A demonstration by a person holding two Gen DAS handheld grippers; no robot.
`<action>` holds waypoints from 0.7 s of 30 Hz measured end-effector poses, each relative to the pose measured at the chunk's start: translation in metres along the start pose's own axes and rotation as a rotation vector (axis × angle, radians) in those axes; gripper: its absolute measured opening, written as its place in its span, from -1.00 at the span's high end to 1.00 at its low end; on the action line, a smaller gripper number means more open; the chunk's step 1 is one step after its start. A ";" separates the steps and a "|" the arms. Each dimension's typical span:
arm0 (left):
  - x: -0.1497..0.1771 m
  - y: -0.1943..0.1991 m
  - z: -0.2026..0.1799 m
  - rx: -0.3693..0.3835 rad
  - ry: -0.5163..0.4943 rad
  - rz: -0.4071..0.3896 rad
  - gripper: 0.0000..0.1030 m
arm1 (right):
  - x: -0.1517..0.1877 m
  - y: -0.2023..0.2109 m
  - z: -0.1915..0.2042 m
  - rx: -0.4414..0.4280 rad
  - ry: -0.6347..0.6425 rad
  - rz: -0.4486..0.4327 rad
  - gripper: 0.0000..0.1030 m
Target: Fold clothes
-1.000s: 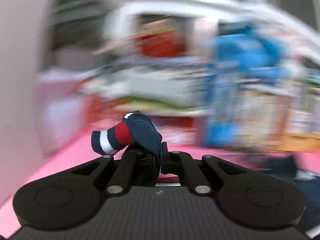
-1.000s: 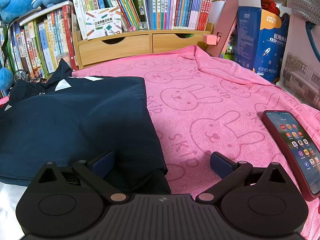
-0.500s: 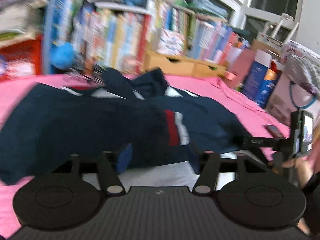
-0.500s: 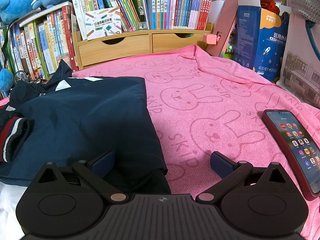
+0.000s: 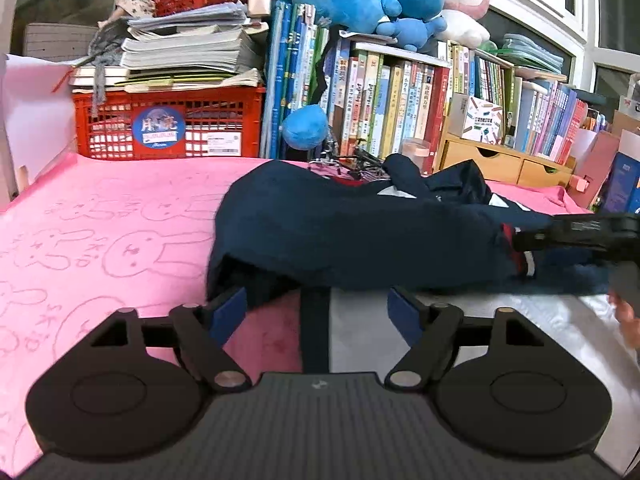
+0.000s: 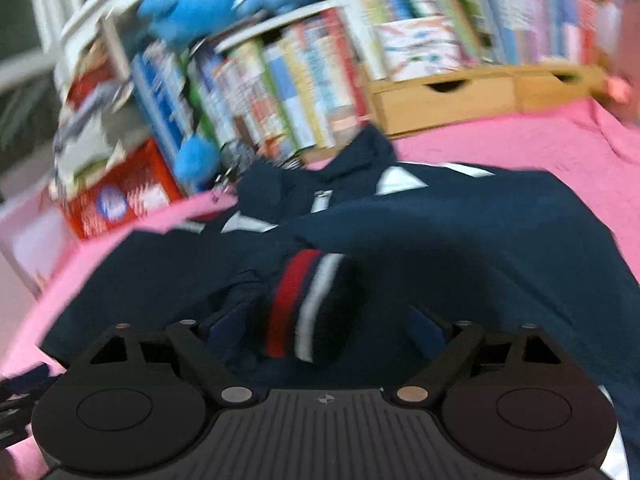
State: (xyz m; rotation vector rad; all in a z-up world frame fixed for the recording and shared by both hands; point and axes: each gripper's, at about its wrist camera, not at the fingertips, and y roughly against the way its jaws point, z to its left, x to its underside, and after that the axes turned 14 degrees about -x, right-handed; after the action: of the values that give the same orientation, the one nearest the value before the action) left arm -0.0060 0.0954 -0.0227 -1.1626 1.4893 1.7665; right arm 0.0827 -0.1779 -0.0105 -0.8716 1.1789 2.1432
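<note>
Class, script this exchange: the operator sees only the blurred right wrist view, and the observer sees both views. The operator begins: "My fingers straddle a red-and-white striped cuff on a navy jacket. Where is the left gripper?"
Observer: The left gripper sits open at the near hem of the navy jacket, holding nothing.
Operator: Does the hem lie flat there?
Observer: No. It arches up off the pink rabbit-print towel, leaving a dark gap beside the gripper.
Operator: What shows below the hem on my side?
Observer: A pale grey fabric panel, bordered on its left by a navy strip.
</note>
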 end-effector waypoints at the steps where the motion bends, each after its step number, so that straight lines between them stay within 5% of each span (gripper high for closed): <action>1: 0.002 0.001 0.002 -0.009 -0.004 -0.002 -0.55 | -0.001 -0.009 0.001 0.005 0.000 0.025 -0.61; 3: 0.003 0.000 0.004 -0.025 -0.009 -0.004 -0.55 | -0.001 -0.021 0.004 -0.005 -0.018 0.055 -0.23; 5: 0.002 0.002 0.007 -0.029 -0.008 -0.014 -0.55 | -0.004 -0.017 0.014 -0.003 0.022 0.054 0.49; 6: 0.001 0.003 0.008 -0.025 -0.005 -0.023 -0.55 | -0.007 -0.010 0.019 0.011 0.037 0.042 0.68; 11: -0.008 0.006 0.002 -0.015 -0.011 -0.069 -0.61 | -0.024 0.027 0.021 0.111 0.178 -0.054 0.68; 16: -0.015 0.004 -0.007 0.001 -0.011 -0.084 -0.63 | -0.041 0.058 -0.017 0.201 0.113 -0.139 0.68; 21: -0.028 -0.004 -0.026 -0.001 -0.052 -0.119 -0.66 | -0.049 0.060 -0.064 0.219 0.027 -0.129 0.67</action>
State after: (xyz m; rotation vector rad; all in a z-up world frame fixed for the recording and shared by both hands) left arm 0.0174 0.0749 -0.0011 -1.1717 1.3613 1.7044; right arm 0.0892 -0.2687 0.0311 -0.8566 1.3048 1.8646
